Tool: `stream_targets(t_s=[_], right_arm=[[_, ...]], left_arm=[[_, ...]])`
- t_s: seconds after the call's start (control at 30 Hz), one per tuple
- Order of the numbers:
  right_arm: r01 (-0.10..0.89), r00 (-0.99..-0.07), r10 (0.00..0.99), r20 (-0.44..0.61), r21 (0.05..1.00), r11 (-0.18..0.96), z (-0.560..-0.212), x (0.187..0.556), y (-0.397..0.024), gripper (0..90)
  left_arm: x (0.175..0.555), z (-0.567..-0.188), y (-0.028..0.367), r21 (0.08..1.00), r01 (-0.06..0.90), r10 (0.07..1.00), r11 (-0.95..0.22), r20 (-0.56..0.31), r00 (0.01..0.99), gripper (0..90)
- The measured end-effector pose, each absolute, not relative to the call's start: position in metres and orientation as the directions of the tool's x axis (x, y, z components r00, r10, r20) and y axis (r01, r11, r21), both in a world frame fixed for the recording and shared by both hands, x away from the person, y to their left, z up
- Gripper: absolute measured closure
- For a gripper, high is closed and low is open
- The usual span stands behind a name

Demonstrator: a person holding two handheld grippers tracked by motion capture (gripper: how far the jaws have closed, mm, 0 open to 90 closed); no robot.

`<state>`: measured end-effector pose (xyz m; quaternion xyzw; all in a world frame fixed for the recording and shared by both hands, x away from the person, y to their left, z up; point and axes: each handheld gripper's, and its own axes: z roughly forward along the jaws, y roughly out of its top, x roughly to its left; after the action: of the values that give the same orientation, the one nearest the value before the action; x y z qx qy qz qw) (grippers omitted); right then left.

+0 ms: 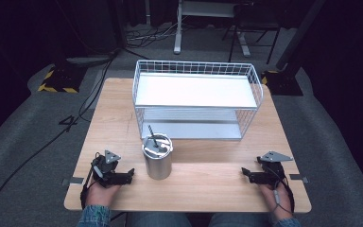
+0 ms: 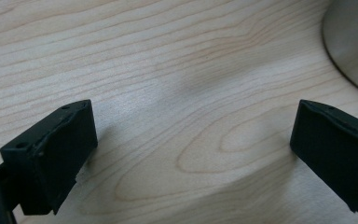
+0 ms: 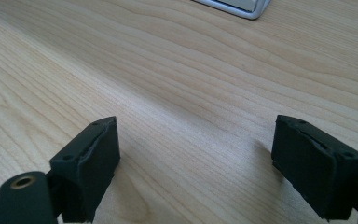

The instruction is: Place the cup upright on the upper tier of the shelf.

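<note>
The left gripper [image 1: 131, 174] lies low on the wooden table [image 1: 208, 189] near its front left corner, held in a hand [image 1: 101, 190] whose denim cuff comes up from the bottom edge. Its jaws point right, toward the metal cup, and stand wide apart with only bare wood between them in the left gripper view. The right gripper [image 1: 244, 174] mirrors it near the front right corner, jaws pointing left and likewise spread wide over bare wood, gripping nothing; the hand [image 1: 276, 198] behind it rests at the table's edge.

The metal cup [image 1: 157, 157] stands upright between the two grippers, just beside the left one and well apart from the right. A dark thin rod [image 1: 153, 137] leans out of its mouth; what else lies inside is too small to tell, perhaps a lid or a scoop. In the left gripper view the cup [image 2: 354, 42] is cut off at the upper right corner.

Behind the cup stands a white wire rack [image 1: 196, 97] with two shelves.
</note>
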<state>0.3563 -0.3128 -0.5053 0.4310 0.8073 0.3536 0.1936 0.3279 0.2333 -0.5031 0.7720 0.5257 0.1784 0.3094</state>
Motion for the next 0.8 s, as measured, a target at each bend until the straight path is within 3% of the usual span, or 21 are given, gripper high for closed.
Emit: stream_targets(t_s=[0.17,0.33,0.7,0.8], right_arm=[[0.559,-0.553,0.833,-0.008,0.738,0.378,-0.505,0.356,-0.313,15.8],[0.556,-0.553,0.833,-0.012,0.739,0.380,-0.505,0.356,-0.313,16.0],[0.557,-0.552,0.834,-0.012,0.739,0.380,-0.505,0.356,-0.312,15.8],[0.557,-0.552,0.833,-0.012,0.738,0.380,-0.505,0.356,-0.313,15.8]], left_arm=[[0.321,-0.489,0.229,0.688,0.671,0.915,-0.274,-0.028,0.402,1.0],[0.307,-0.476,0.228,0.723,0.643,0.903,-0.254,-0.061,0.425,0.4],[0.263,-0.456,0.219,0.857,0.468,0.847,-0.215,-0.075,0.526,0.4],[0.263,-0.456,0.215,0.880,0.446,0.828,-0.164,-0.124,0.547,0.4]])
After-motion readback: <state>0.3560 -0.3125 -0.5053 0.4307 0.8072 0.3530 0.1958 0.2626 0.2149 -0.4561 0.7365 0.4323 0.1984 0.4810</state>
